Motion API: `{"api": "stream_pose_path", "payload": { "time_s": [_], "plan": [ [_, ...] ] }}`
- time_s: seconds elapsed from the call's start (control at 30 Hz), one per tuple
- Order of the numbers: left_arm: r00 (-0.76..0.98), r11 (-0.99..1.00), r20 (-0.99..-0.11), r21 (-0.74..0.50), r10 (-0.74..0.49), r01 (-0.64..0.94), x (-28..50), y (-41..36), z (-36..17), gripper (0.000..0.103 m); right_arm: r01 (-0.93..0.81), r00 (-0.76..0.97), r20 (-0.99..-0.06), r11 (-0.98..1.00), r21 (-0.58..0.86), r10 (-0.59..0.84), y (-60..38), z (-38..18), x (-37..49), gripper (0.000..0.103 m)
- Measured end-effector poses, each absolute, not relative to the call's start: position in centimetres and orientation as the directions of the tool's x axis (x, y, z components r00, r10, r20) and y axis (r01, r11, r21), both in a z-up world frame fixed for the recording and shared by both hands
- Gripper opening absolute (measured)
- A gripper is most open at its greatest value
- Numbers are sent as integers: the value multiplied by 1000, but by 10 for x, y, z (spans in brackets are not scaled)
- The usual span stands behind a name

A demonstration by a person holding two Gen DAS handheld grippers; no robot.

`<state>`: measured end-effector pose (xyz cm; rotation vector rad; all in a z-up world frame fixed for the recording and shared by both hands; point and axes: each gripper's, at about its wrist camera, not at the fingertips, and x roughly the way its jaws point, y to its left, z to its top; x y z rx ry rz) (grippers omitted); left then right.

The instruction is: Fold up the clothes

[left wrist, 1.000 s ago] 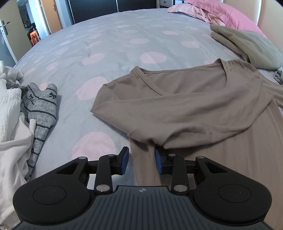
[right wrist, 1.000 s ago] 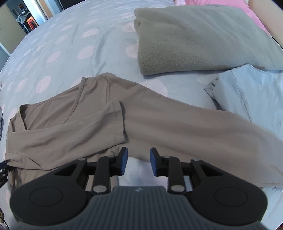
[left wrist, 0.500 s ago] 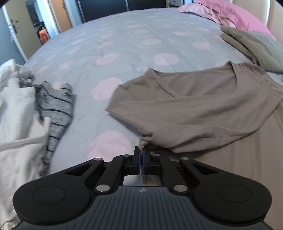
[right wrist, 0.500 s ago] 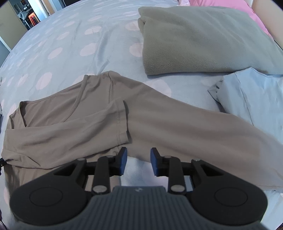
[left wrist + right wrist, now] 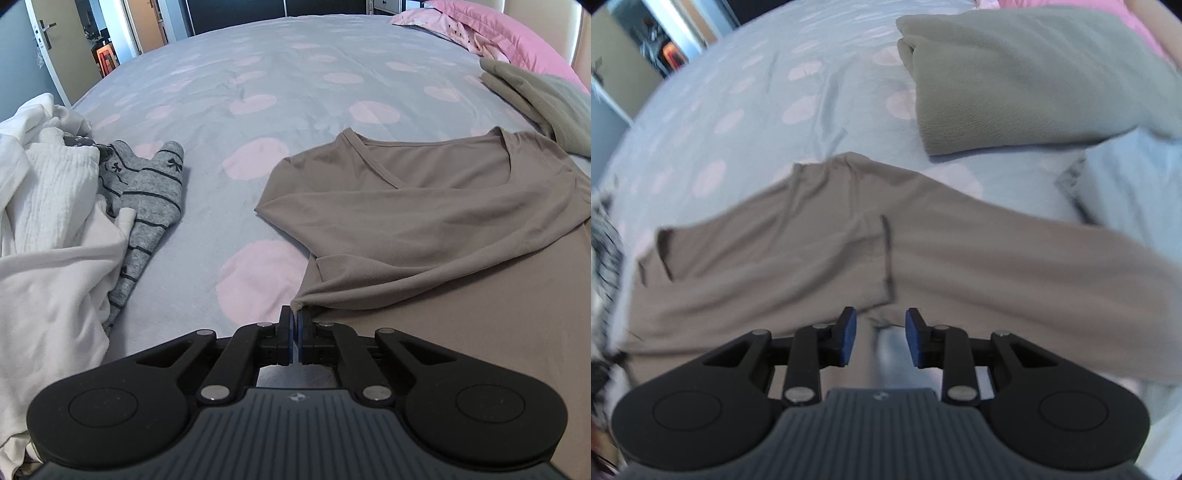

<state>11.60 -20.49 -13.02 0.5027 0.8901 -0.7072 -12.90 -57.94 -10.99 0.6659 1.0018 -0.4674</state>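
A taupe long-sleeved top lies flat on the bed, V-neck toward the far side, one sleeve folded across its chest. My left gripper is shut on the top's left edge, pinching a small peak of fabric just below the folded sleeve. In the right wrist view the same top is blurred by motion. My right gripper is open, its blue pads hovering over the top's near edge just below the folded sleeve's cuff, nothing between them.
A heap of white clothes and a grey striped garment lie to the left. A folded olive fleece and a light blue garment lie to the right. Pink pillows sit at the headboard. An open doorway is far left.
My left gripper closed on the top's left edge and has lifted it a little. My right gripper stayed open and moved forward over the top's near edge.
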Motion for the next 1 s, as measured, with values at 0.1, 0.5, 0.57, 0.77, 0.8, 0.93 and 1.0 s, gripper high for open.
{"api": "stream_pose_path", "payload": {
  "time_s": [0.1,0.5,0.57,0.77,0.8,0.93,1.0],
  "plan": [
    [442,669,-822,105,-358,736,115,-205,-129,1,671,487,-873,654,349,-34,-582,-122,-123,32],
    [448,668,-816,106,-365,737,119,-205,-122,1,722,492,-863,606,333,-112,-588,-127,-111,2],
    [443,657,-825,120,-350,744,118,-206,-121,1,715,499,-859,616,331,-118,-587,-115,-114,2],
    [360,622,-881,101,-308,777,120,-206,-131,2,725,428,-900,626,289,-81,-585,-121,-123,2],
    [349,623,-885,88,-310,777,122,-204,-129,8,724,415,-907,629,284,-68,-584,-124,-124,2],
    [307,624,-889,30,-341,781,130,-192,-106,29,711,391,-919,652,261,-58,-583,-128,-129,8],
    [311,624,-873,10,-375,781,134,-188,-92,36,702,403,-912,665,255,-76,-585,-120,-133,15]
  ]
}}
